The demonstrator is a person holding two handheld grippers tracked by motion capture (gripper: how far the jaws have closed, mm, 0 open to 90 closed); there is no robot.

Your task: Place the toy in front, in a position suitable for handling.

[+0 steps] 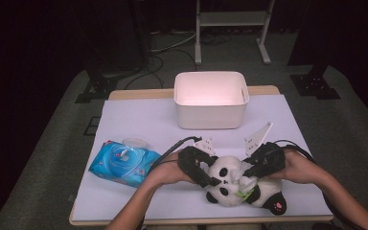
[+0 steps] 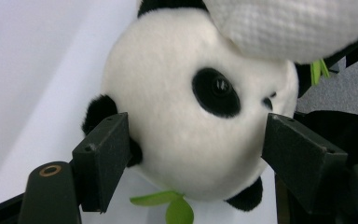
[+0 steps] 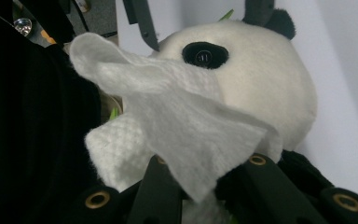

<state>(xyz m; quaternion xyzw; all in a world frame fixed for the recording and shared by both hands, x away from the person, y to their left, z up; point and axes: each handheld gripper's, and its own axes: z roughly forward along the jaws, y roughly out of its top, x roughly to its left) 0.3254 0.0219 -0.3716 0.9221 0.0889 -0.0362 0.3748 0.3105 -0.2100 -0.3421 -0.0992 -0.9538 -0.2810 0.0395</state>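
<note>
While around panda (image 2: 177,135), fingers (image 2: 100,161) wide

It looked like a lab or recording room: a dim space with grey carpet (image 1: 359,139), black stand feet (image 1: 98,88) and loose cables (image 1: 172,45) (no home furniture), around one paper-covered table (image 1: 139,115).

Panda (image 1: 230,184) lies right of wipes pack (image 1: 123,163), before bin (image 1: 211,99).
</note>
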